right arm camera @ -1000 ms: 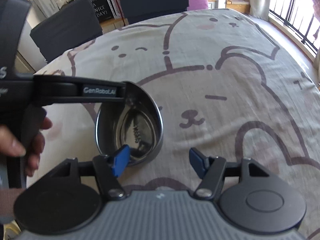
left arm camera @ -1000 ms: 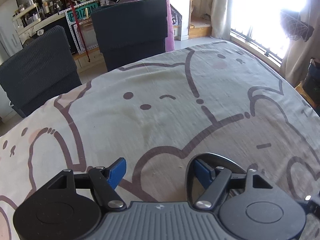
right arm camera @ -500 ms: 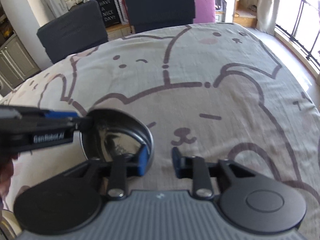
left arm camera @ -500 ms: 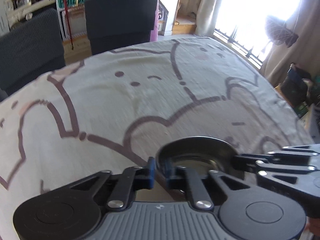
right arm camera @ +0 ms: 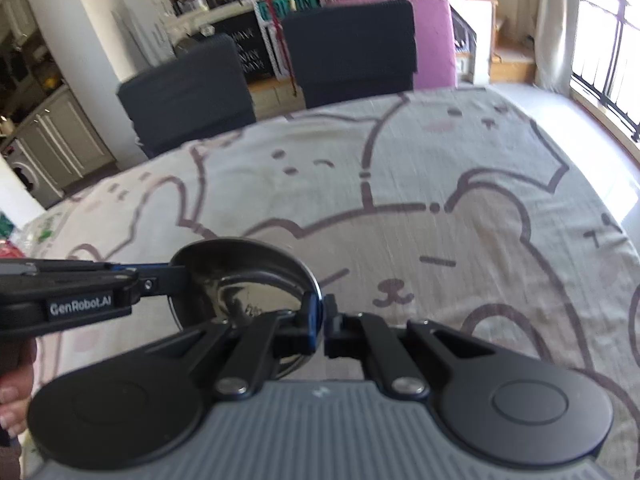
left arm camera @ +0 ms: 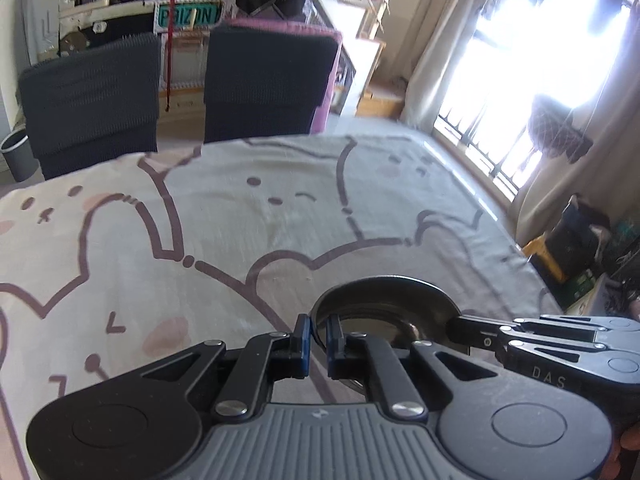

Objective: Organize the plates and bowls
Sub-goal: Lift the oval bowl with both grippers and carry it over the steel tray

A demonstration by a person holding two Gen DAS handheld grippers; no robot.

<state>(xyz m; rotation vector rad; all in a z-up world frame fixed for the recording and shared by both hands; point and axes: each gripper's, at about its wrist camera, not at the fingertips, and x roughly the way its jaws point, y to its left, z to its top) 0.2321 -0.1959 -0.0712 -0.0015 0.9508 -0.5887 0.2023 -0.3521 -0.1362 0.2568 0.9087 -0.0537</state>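
Observation:
A shiny steel bowl [left arm camera: 384,292] hangs a little above the bear-print tablecloth [left arm camera: 256,216], held from two sides. My left gripper [left arm camera: 318,336] is shut on the bowl's left rim, its blue pads pinching the thin edge. The right gripper [left arm camera: 456,326] comes in from the right and clamps the opposite rim. In the right wrist view the bowl [right arm camera: 240,264] sits low and left of centre. There my right gripper [right arm camera: 322,316] is shut on its right rim, and the left gripper [right arm camera: 176,276] grips the far left edge.
Two dark chairs [left arm camera: 92,92] [left arm camera: 264,76] stand at the table's far side. Bright windows and curtains [left arm camera: 460,60] run along the right. A grey bin [left arm camera: 14,152] is on the floor at left. A person's hand [right arm camera: 12,392] holds the left gripper's handle.
Both grippers went from open to shut on the bowl's rim, one on each side. Both then rose, and the bowl came up off the cloth with them.

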